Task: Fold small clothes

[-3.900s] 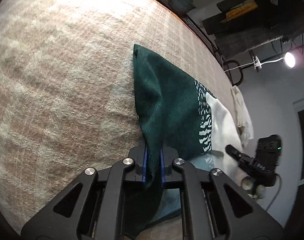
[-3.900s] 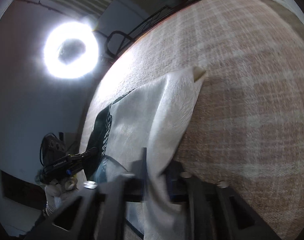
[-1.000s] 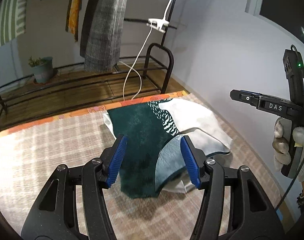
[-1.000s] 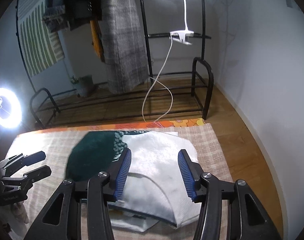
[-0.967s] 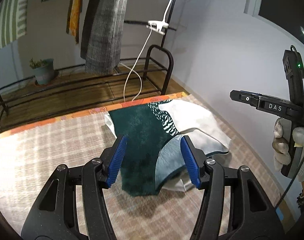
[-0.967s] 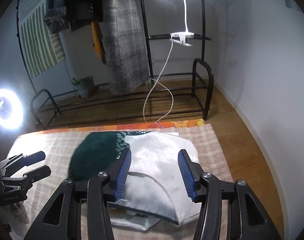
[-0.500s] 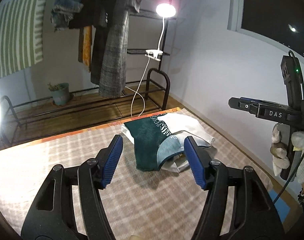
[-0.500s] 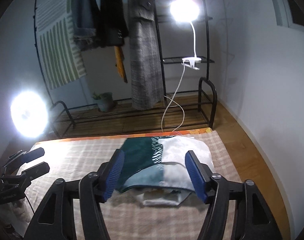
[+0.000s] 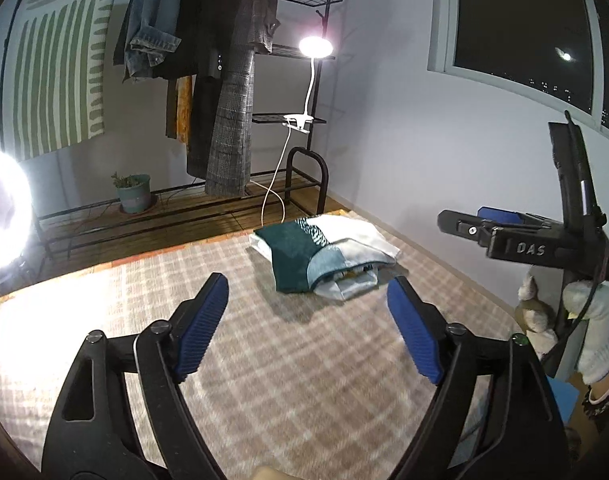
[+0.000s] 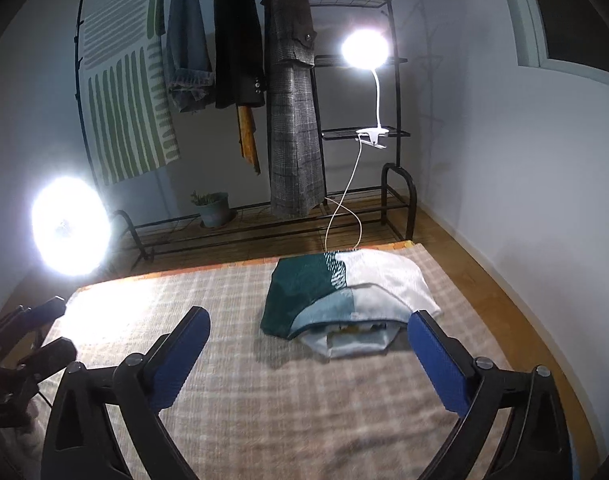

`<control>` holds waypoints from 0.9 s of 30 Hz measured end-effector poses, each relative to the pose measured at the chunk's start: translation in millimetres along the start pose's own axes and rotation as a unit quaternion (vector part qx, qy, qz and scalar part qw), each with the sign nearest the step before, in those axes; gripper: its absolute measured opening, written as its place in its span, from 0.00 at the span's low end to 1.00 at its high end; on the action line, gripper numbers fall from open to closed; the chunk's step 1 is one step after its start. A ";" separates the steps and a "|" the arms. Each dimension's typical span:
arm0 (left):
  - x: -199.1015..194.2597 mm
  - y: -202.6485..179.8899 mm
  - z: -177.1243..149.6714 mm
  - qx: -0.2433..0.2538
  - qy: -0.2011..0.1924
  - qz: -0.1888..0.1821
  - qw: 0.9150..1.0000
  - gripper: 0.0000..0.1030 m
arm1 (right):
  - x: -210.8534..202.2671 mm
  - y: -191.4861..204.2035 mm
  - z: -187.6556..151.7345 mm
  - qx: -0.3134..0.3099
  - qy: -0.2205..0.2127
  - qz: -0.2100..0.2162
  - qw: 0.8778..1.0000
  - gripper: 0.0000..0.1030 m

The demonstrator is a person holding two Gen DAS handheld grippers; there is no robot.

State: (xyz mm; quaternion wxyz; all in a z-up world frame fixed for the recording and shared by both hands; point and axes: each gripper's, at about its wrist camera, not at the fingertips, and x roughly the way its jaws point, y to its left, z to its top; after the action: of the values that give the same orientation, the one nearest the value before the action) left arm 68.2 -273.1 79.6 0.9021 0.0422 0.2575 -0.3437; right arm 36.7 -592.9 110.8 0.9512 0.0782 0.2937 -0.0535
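Note:
A folded green-and-white garment (image 9: 324, 254) lies at the far right of a plaid blanket (image 9: 264, 360); it also shows in the right wrist view (image 10: 344, 296), resting on another folded white piece. My left gripper (image 9: 308, 320) is open and empty, raised well back from the garment. My right gripper (image 10: 308, 356) is open and empty, also held back above the blanket. The right gripper shows in the left wrist view (image 9: 480, 226) at the right, and the left gripper in the right wrist view (image 10: 36, 332) at the left.
A clothes rack (image 10: 288, 120) with hanging coats, a clip lamp (image 10: 364, 50) and a potted plant (image 10: 212, 208) stand beyond the blanket. A ring light (image 10: 70, 232) glares at the left. A wall (image 10: 524, 180) runs along the right.
Both grippers let go of the garment, which now lies folded. Over the last second both pulled back and up from it, jaws opening wider.

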 end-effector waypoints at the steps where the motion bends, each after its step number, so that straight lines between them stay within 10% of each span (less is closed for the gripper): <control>1: -4.7 0.6 -4.9 0.003 -0.001 0.003 1.000 0.84 | -2.1 3.8 -4.8 -0.001 0.000 -0.004 1.000 1.00; 27: 3.5 24.7 -68.8 0.029 0.051 0.057 0.997 1.00 | 39.0 33.2 -70.7 0.042 0.019 -0.043 0.998 1.00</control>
State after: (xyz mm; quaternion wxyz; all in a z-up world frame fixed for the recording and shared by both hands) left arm 56.3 -239.1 15.9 0.9043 0.1002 0.2905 -0.2962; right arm 34.8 -549.7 34.9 0.9382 0.1061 0.3124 -0.1048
